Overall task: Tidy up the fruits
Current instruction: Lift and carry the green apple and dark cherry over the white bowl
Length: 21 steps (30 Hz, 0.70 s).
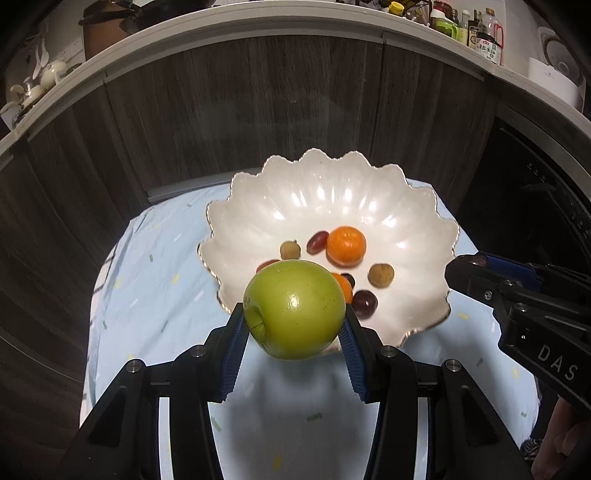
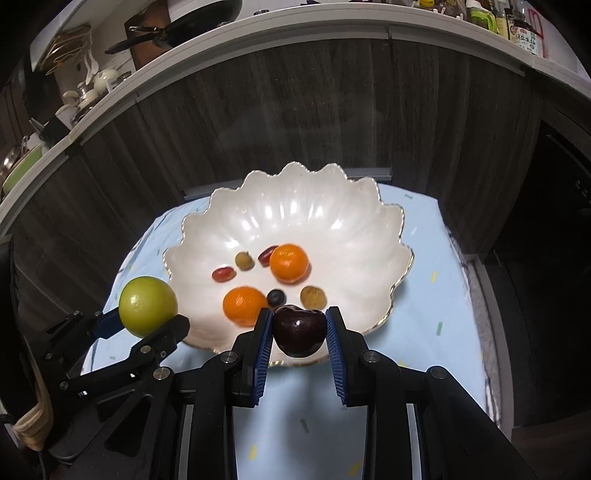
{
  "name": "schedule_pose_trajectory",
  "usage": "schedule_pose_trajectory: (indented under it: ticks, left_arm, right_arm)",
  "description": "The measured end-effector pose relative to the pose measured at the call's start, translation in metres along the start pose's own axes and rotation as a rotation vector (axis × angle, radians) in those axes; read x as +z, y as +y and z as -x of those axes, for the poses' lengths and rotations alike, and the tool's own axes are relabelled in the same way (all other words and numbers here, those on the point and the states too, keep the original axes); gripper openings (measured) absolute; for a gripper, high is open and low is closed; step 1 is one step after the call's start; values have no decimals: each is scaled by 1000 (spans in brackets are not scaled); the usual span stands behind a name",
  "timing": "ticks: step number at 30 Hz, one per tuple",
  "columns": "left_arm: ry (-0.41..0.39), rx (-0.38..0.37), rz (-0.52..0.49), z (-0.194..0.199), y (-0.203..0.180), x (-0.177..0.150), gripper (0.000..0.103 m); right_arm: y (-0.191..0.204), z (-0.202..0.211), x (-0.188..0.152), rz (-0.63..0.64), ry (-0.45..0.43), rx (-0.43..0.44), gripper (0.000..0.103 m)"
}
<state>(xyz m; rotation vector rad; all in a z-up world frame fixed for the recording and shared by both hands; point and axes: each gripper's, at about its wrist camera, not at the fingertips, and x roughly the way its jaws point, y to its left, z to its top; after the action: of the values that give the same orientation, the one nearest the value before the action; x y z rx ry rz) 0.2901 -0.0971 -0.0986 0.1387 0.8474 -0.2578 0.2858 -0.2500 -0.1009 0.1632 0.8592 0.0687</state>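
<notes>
A white scalloped bowl (image 1: 332,192) (image 2: 295,206) sits on a light blue cloth. It holds two oranges (image 2: 289,263), red grapes (image 2: 223,274), brownish longans (image 2: 313,296) and a blueberry (image 2: 276,297). My left gripper (image 1: 294,317) is shut on a green apple (image 1: 293,308) and holds it above the bowl's near-left rim; the apple also shows in the right wrist view (image 2: 147,305). My right gripper (image 2: 298,326) is shut on a dark cherry (image 2: 298,330) above the bowl's near rim. The right gripper shows at the right edge of the left wrist view (image 1: 469,266).
The blue cloth (image 1: 155,288) covers a small table in front of dark wood cabinet doors (image 1: 258,110). A countertop above carries bottles (image 1: 484,37), pans (image 2: 177,26) and crockery. A dark appliance (image 2: 561,221) stands at the right.
</notes>
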Motion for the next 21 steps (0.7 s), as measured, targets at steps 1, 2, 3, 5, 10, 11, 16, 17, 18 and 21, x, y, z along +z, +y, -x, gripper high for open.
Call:
schedule_pose_trajectory:
  ticks: [1, 2, 3, 5, 10, 11, 16, 17, 18, 21]
  left_arm:
    - [-1, 3, 0, -1, 0, 2, 48]
    - [-1, 5, 0, -2, 0, 3, 48]
    - [-1, 7, 0, -3, 1, 5, 48]
    - [-2, 13, 1, -5, 1, 7, 48]
    - [1, 28, 5, -12, 3, 14, 48]
    - [2, 31, 6, -13, 3, 15, 48]
    - [7, 41, 14, -20, 6, 19, 48]
    - [8, 43, 15, -22, 6, 20, 48]
    - [9, 45, 17, -23, 7, 21, 48]
    - [12, 52, 22, -27, 9, 24, 48]
  right_arm:
    - [-1, 0, 1, 0, -2, -1, 30]
    - [-2, -1, 3, -2, -5, -4, 30]
    - [-3, -1, 4, -3, -7, -6, 30]
    - [-5, -3, 7, -7, -10, -12, 30]
    - [-11, -9, 13, -16, -14, -29, 30]
    - [-12, -11, 13, -18, -14, -31, 30]
    - [-15, -17, 18, -24, -15, -44, 30]
    - [-16, -19, 19, -24, -16, -46, 30]
    - [-17, -20, 20, -24, -16, -50, 30]
    - [-18, -25, 22, -25, -15, -58, 30]
